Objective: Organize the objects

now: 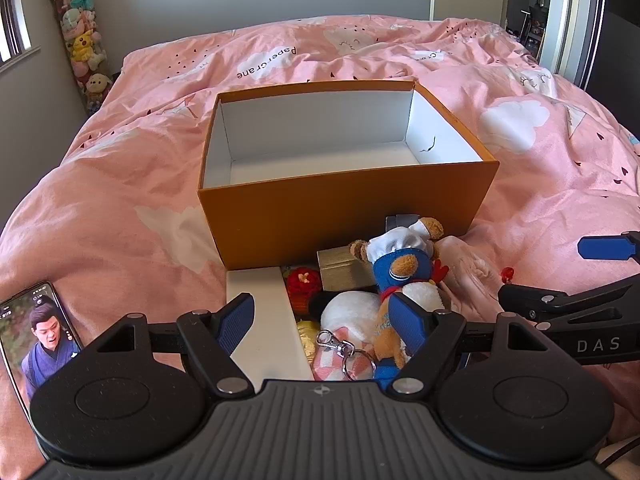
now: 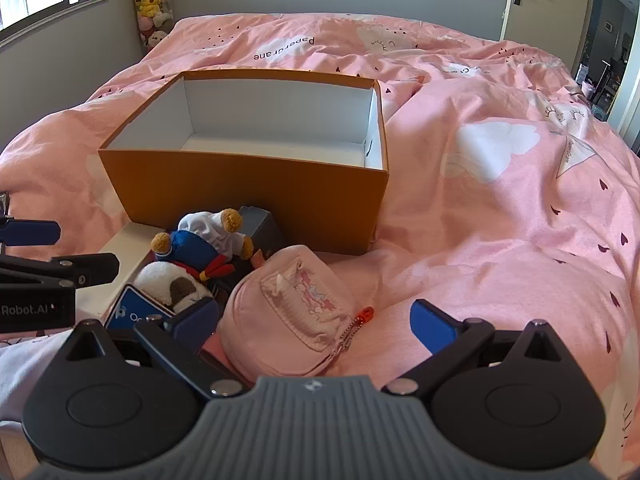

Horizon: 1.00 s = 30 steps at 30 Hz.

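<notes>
Now hovering with both claws released: left gripper (image 1: pixel 326 322) over a plush bear (image 1: pixel 400 264), right gripper (image 2: pixel 316 320) straddling a pink pouch (image 2: pixel 288 312). Ahead, orange box (image 2: pixel 256 188), empty. Risk: snagging the keyring (image 1: pixel 340 350) and dragging neighbouring toys.

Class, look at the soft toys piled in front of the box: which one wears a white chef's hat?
The brown bear in blue clothes, lying atop the pile; the white plush beside it is hatless.

Orange box (image 1: pixel 344 216) showing white inside, pink duvet (image 1: pixel 520 184) carrying white clouds, bear plush (image 1: pixel 404 264) wearing blue and white, pink pouch (image 2: pixel 288 312)
</notes>
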Available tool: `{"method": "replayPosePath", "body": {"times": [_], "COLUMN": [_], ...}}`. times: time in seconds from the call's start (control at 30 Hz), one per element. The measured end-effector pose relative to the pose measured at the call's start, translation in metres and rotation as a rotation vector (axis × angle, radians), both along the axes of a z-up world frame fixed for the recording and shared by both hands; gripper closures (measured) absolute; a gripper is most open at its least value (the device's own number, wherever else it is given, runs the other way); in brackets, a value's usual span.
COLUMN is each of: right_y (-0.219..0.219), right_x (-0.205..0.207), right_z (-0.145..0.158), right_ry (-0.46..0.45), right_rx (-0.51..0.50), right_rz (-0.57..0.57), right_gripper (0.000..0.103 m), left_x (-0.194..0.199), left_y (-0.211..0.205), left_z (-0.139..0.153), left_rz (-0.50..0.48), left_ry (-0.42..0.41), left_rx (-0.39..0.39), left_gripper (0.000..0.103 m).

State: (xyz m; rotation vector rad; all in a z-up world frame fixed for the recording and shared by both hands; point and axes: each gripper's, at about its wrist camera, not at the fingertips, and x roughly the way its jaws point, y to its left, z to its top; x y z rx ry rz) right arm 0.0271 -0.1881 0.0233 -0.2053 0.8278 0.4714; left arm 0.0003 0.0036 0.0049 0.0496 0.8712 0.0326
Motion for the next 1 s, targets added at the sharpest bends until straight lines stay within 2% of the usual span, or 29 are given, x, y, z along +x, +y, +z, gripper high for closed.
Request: {"method": "replayPosePath", "body": {"times": [0.77,1.0], "right_y": [-0.0004,-0.0008], "right_x": [0.0013,0.0033], "right_z": [-0.0049,-0.0040], "right_ry": [0.031,0.034], "right_rx": [0.001,0.011], "right_rz": [-0.007,0.002], "right_gripper": [0.001,0.001], "left_x": [-0.0001,0.0014], "left_y": [0.0005,0.0029], "left_z": [-0.0023,-0.0031], "left_rz": [0.003,-0.014], "left_ry": [-0.006,-0.009], "left_rx": [-0.007,-0.064], "left_gripper": [0.014,0.025]}}
